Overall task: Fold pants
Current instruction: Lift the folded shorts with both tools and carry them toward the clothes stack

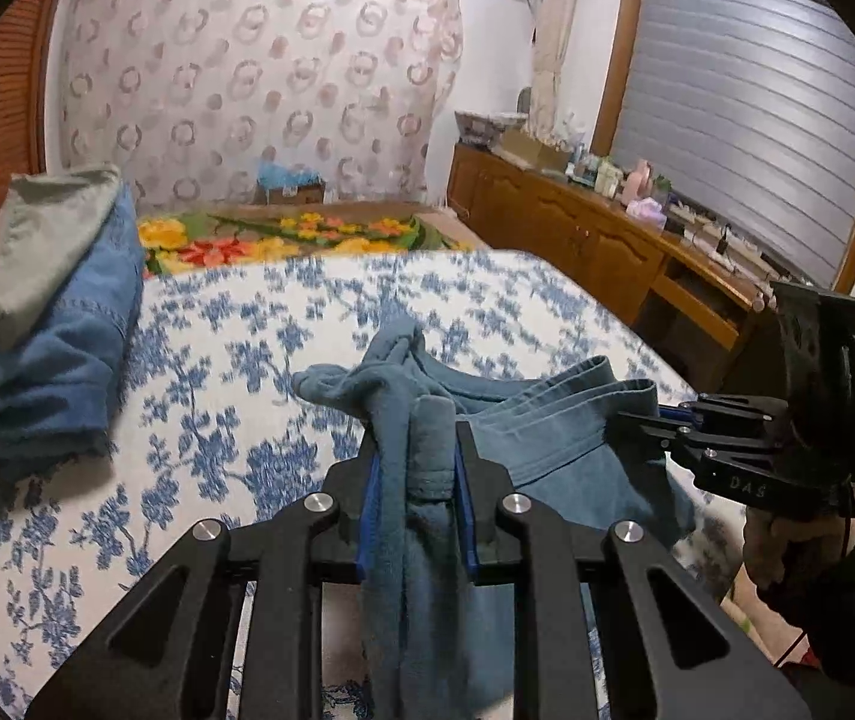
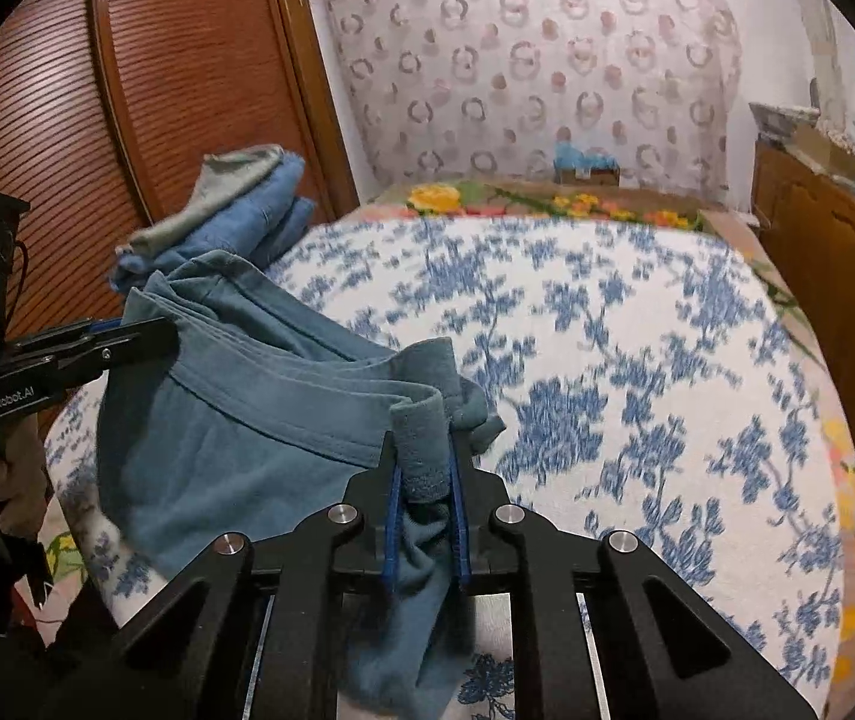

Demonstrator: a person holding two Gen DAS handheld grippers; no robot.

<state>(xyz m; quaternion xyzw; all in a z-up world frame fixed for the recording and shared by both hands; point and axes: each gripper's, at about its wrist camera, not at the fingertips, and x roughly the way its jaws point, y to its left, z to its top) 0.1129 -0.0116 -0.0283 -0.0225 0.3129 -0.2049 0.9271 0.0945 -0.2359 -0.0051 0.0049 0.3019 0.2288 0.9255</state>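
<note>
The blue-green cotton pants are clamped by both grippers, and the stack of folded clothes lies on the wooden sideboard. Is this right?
Not quite. Both grippers do clamp the blue-green cotton pants, but the stack of folded clothes lies on the bed's blue-flowered cover, as the left wrist view shows, not on the sideboard.

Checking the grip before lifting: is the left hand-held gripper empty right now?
No, the left hand-held gripper is shut on a bunched edge of the teal pants, with the fabric pinched between its blue pads.

I see the teal-blue pants [image 1: 553, 456], soft cotton, bunched at the waistband, two gathered corners raised, the cloth sagging between them above the blue-flowered bedspread [image 1: 235, 372], hanging toward its near edge.
</note>
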